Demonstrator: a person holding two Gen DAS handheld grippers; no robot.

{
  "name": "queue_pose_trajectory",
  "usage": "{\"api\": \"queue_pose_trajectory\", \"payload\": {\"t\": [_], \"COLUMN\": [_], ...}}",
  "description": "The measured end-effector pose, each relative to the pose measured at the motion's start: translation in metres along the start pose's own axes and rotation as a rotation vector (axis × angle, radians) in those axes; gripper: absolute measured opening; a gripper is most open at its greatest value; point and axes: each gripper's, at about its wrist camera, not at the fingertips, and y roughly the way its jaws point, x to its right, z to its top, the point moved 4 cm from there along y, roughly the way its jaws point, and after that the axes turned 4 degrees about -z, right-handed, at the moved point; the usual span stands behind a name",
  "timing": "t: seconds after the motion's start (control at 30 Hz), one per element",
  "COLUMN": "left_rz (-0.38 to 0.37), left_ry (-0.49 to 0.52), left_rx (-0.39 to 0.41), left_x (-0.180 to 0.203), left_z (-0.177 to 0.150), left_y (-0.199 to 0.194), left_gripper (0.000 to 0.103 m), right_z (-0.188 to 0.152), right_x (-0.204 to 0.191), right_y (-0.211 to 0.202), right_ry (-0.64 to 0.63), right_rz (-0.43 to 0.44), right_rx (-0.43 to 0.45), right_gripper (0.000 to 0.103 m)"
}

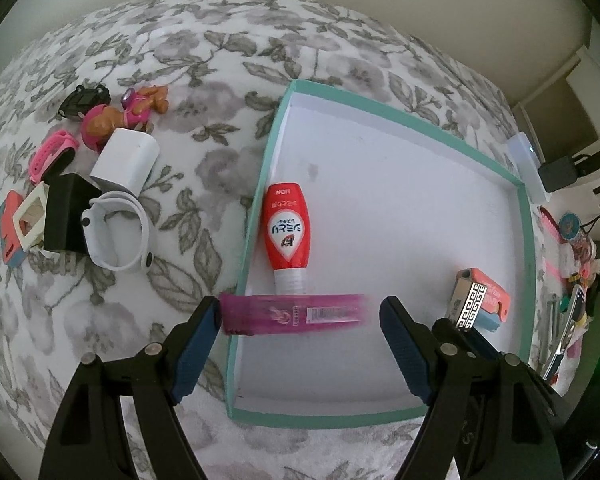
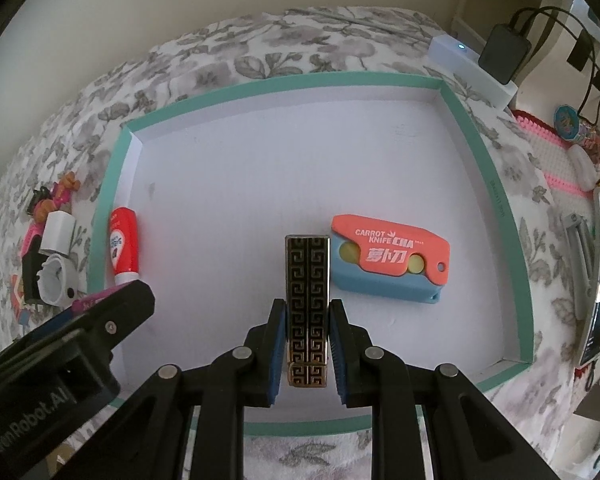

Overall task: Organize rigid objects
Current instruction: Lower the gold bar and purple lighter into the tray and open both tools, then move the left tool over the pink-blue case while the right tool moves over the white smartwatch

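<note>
A teal-rimmed white box (image 1: pixel 526 240) (image 2: pixel 108 184) lies on the flowered bedspread. Inside lie a red LION bottle (image 1: pixel 286 228) (image 2: pixel 123 242) and an orange-and-blue carrot knife toy (image 2: pixel 392 264) (image 1: pixel 490 300). My left gripper (image 1: pixel 300 312) grips a translucent pink case (image 1: pixel 292 314) (image 2: pixel 88 303) end to end, held level over the box's left rim, its right end blurred. My right gripper (image 2: pixel 307 308) is shut on a black-and-gold patterned lighter (image 2: pixel 307 300) (image 1: pixel 470 306), which stands over the box floor just left of the knife toy.
Left of the box sit a white cube (image 1: pixel 125 158), white watch (image 1: pixel 116 236), black block (image 1: pixel 69 216), pink band (image 1: pixel 52 156), toy dog (image 1: pixel 120 118) and black toy car (image 1: pixel 85 100). Right of the box are a pink mat with trinkets (image 2: pixel 572 160), metal tools (image 1: pixel 556 340) and a white device (image 2: pixel 472 68).
</note>
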Motion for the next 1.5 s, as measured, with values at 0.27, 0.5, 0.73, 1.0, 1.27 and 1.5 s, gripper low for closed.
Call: {"api": "queue_pose_trajectory", "payload": {"t": [0.27, 0.5, 0.73, 1.0, 1.27, 1.5], "left_rz": [0.003, 0.048, 0.152, 0.241, 0.288, 0.304], "left_ry": [0.003, 0.003, -0.002, -0.033, -0.106, -0.119], "left_rx": [0.035, 0.109, 0.182, 0.192, 0.201, 0.195], "left_x": [-0.001, -0.005, -0.018, -0.038, -0.064, -0.070], "left_z": [0.001, 0.007, 0.013, 0.015, 0.016, 0.015], "left_y": [-0.011, -0.027, -0.040, -0.039, -0.040, -0.038], "left_gripper": [0.088, 0.088, 0.089, 0.090, 0.098, 0.098], "right_z": [0.002, 0.006, 0.013, 0.014, 0.013, 0.012], "right_x": [0.001, 0.002, 0.001, -0.003, -0.008, -0.009], "right_y": [-0.005, -0.016, -0.031, -0.027, -0.022, -0.020], "right_ry": [-0.006, -0.002, 0.013, 0.000, -0.029, -0.039], "right_rz": [-0.009, -0.011, -0.012, -0.030, -0.045, -0.044], "right_rx": [0.022, 0.063, 0.137, 0.143, 0.144, 0.144], "right_gripper": [0.023, 0.023, 0.039, 0.064, 0.080, 0.090]}}
